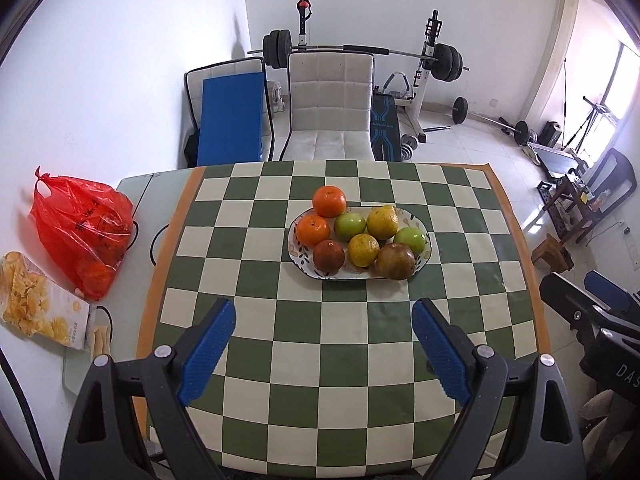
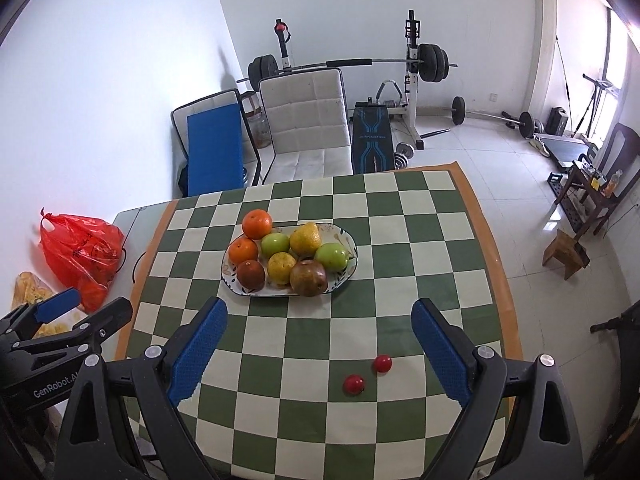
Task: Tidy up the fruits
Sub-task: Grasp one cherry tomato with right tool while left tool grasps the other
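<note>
Eight fruits fill the oval plate (image 1: 427,257) mid-bench: oranges, green apples, yellow and brown ones. Two small red fruits (image 2: 354,384) lie apart on the checked cloth (image 2: 400,280). Left gripper (image 1: 323,320) and right gripper (image 2: 319,320) hover, fingers apart, empty.

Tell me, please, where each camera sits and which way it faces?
Left wrist: on the left gripper, tilted down at the plate; own open fingers, right gripper at the right edge.
Right wrist: on the right gripper, same tilt; own open fingers, left gripper lower left.
Shared: plate, checkered cloth, red bag.
</note>
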The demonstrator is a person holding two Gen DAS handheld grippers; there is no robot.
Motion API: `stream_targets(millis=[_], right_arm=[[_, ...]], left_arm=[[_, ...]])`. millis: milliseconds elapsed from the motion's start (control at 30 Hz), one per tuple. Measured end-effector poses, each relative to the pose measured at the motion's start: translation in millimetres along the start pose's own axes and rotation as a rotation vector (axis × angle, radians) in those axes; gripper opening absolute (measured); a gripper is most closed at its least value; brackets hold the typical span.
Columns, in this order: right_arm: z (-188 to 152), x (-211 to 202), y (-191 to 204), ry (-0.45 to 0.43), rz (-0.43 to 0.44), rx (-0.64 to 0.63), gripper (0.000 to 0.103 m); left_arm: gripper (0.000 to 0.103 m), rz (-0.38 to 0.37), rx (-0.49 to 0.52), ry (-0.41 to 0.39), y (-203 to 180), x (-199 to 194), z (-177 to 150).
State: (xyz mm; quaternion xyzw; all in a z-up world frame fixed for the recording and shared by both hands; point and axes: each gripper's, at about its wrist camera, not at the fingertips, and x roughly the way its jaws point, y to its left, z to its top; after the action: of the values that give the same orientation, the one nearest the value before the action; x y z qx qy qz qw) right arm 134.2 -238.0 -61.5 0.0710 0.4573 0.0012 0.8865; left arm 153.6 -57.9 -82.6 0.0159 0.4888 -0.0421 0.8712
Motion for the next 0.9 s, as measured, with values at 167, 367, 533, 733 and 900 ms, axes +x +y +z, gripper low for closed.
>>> stream_targets(millis=[167, 367, 533, 733, 900], right_arm=[[-2, 33, -25, 0.065, 0.011, 0.062, 0.099], [-32, 108, -83, 0.228, -0.005, 0.176, 0.099], [-74, 178, -126, 0.37, -0.009, 0.276, 0.093], [-111, 251, -141, 0.492, 0.011, 0.325, 0.065], [-122, 282, -134, 0.538, 0.023, 0.3, 0.046]], left_arm=[[0.103, 0.032, 0.025, 0.055, -9, 35, 1], [0.103, 0.064, 0.085, 0.211, -36, 107, -13], [0.103, 0.087, 0.147, 0.378, -66, 175, -39], [0.103, 0.082, 0.167, 0.543, -86, 231, -67], [0.103, 0.034, 0.152, 0.625, -95, 250, -78]])
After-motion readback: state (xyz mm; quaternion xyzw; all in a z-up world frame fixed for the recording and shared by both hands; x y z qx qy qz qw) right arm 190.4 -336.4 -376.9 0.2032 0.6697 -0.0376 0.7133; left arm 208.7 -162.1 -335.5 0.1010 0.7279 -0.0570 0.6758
